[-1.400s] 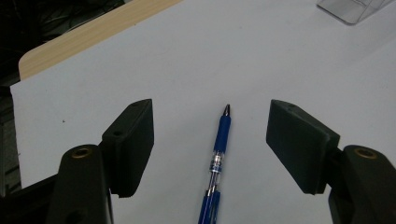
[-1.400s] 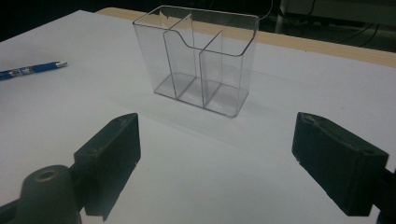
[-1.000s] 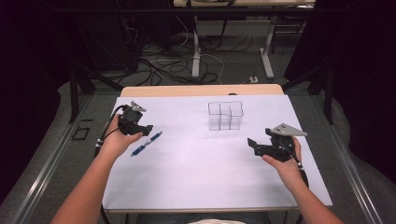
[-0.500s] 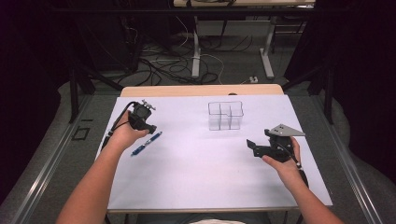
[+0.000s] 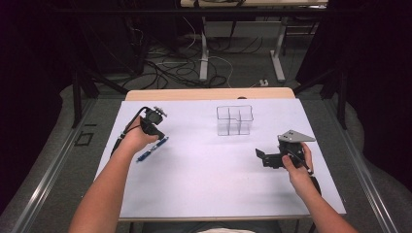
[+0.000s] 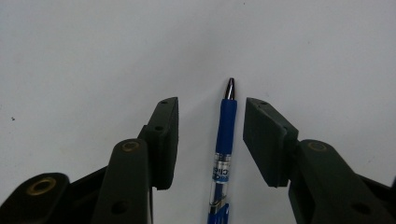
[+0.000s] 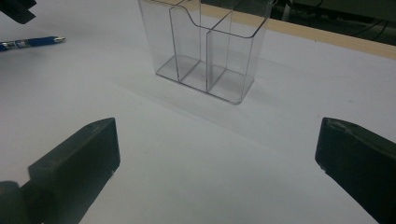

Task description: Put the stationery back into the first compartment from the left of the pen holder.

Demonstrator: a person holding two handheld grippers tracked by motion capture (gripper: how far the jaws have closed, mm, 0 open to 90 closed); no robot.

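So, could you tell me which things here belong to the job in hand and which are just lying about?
In the job:
- blue pen, between the left gripper's closing jaws, not yet pinched
- clear divided holder, empty

Lying about:
- cables on the floor beyond the table
- right gripper, open, resting apart
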